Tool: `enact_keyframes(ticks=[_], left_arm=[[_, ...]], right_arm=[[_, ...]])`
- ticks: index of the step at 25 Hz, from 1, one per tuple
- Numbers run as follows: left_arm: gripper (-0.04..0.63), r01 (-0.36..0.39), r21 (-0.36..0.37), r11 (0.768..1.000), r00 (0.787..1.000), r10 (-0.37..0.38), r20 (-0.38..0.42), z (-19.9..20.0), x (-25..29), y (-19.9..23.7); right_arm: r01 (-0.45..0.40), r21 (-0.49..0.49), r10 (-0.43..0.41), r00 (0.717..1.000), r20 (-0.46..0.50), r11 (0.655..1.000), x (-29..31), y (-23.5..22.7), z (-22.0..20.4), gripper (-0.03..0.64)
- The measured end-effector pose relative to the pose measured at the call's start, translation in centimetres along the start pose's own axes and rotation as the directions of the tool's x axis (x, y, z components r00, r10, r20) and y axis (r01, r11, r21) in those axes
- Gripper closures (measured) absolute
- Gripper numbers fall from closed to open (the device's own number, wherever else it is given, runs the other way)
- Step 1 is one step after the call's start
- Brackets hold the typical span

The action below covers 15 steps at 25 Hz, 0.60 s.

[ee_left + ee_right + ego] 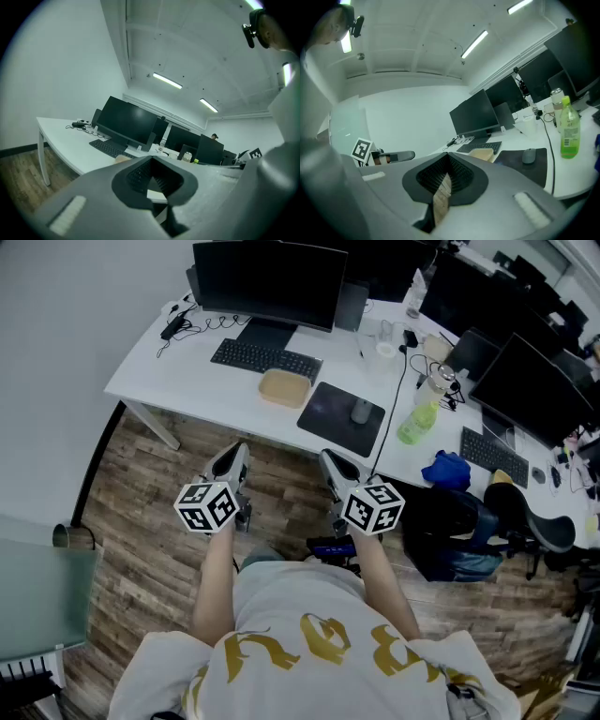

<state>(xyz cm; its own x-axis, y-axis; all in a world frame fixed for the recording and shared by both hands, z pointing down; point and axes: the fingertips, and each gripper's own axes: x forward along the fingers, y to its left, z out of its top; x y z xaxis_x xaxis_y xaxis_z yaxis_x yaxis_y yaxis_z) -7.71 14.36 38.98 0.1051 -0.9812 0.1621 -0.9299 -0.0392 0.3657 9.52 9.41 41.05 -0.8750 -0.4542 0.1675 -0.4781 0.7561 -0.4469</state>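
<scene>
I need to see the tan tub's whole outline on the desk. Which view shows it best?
The head view: the tan tub lies fully visible from above, beside the keyboard and mouse pad. The right gripper view shows only the tub's upper part, small and low; the left gripper view shows just a sliver.

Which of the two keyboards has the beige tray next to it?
The keyboard before the left monitor; the other, far right, lies beside a blue cloth.

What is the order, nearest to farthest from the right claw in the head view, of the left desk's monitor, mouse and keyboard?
1. Mouse, on the dark mat ahead of the right claw.
2. Keyboard, farther left.
3. Monitor, behind the keyboard.
</scene>
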Motion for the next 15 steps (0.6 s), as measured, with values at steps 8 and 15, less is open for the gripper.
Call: enact_keyframes(ticks=[8,15], left_arm=[[0.595,0.026,-0.025,0.999,1.000,-0.025,0.015,0.3,0.3,-1.2],[0.595,-0.001,-0.020,1.000,1.000,0.001,0.012,-0.2,-0.3,-1.5]], right_arm=[[-0.015,-0.037,0.015,1.000,-0.012,0.999,-0.2,1.0,0.4,0.592],[0.052,0.048,-0.051,0.998,-0.030,0.997,-1.5,-1.2,-1.1,0.591]])
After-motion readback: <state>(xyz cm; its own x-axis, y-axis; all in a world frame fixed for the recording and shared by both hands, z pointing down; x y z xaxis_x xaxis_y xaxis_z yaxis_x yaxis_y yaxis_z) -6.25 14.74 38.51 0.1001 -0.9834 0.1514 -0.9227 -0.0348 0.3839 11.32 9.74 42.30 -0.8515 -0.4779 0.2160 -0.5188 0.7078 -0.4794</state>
